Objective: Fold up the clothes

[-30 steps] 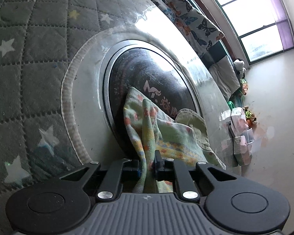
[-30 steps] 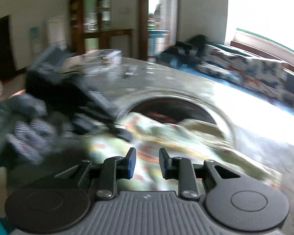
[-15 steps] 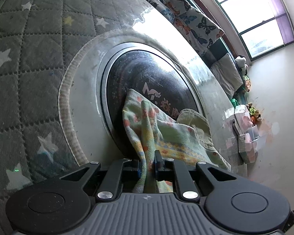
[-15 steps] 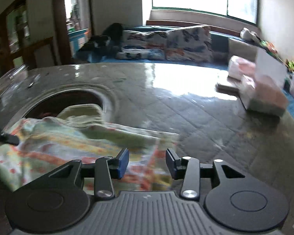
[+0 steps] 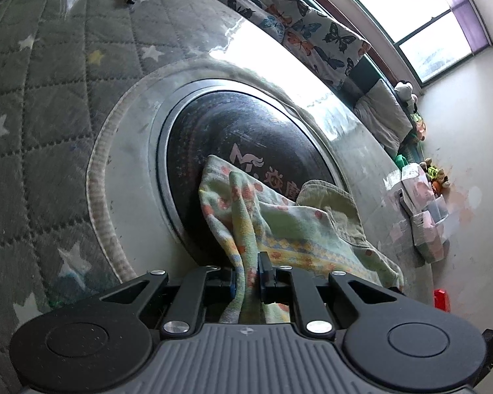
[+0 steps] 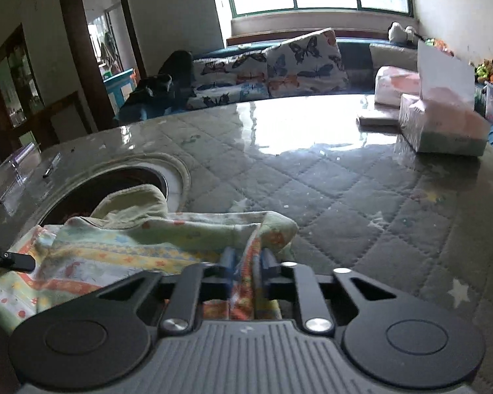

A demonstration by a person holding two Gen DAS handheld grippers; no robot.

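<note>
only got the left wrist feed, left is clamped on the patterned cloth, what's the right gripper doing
Observer: The right gripper is shut on another part of the same patterned cloth.
Operator: anything beside it on that side
Observer: A tissue box stands on the quilted table cover, well clear of the cloth.
Operator: what's under the cloth
Observer: A green corduroy garment lies partly beneath it, over the dark round opening.
</note>
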